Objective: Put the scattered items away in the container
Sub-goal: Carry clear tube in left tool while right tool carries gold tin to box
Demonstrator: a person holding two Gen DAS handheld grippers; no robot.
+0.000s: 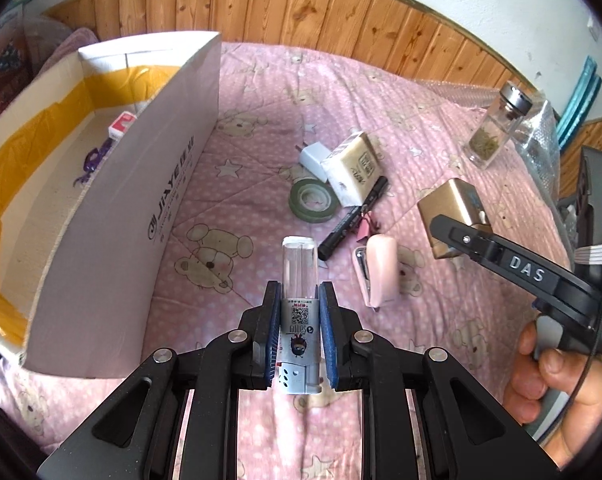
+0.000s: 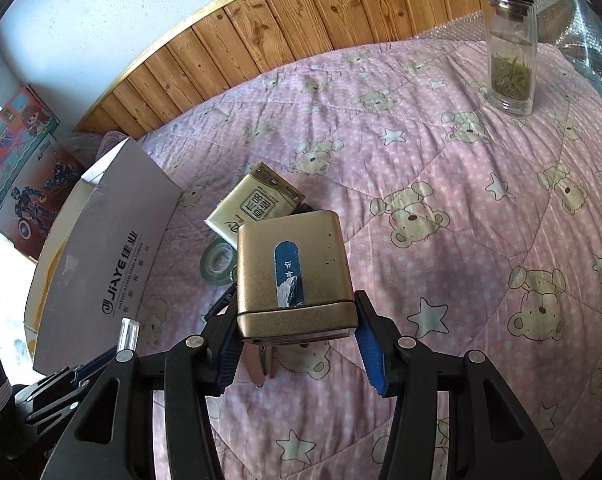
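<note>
Open white-and-tan cardboard box point(image 1: 113, 184) with yellow tape lining sits on the pink bear-print quilt point(image 1: 261, 112), far left in my left view. Inside it: a small red-and-white carton point(image 1: 121, 125) and a purple ribbon-like piece point(image 1: 95, 160), both on the box floor near the right wall. The tall white side flap stands between the box interior and the loose items.

Still on the quilt: a white charger block point(image 1: 313, 158) touching a beige tissue pack point(image 1: 355, 168), a green tape roll point(image 1: 313, 201) just beside them, a black marker pen point(image 1: 353, 220) lying diagonally, a pink stapler point(image 1: 377, 270) near it. A clear glass jar with metal lid and dried leaves point(image 2: 511, 36) stands upright, well apart toward the far right.

My left gripper point(image 1: 299, 328) is clamped on a slim clear-capped tube with a printed silver label point(image 1: 299, 280); its long axis runs along my fingers, clear cap pointing away from me, held above the quilt beside the box flap.

My right gripper point(image 2: 297, 344) is clamped wide on a gold square metal tin with a blue label point(image 2: 295, 276), pads pressing its two sides, lid end toward me, raised off the quilt over the stapler and tape roll. A bare hand point(image 1: 557, 384) holds that gripper's handle.
</note>
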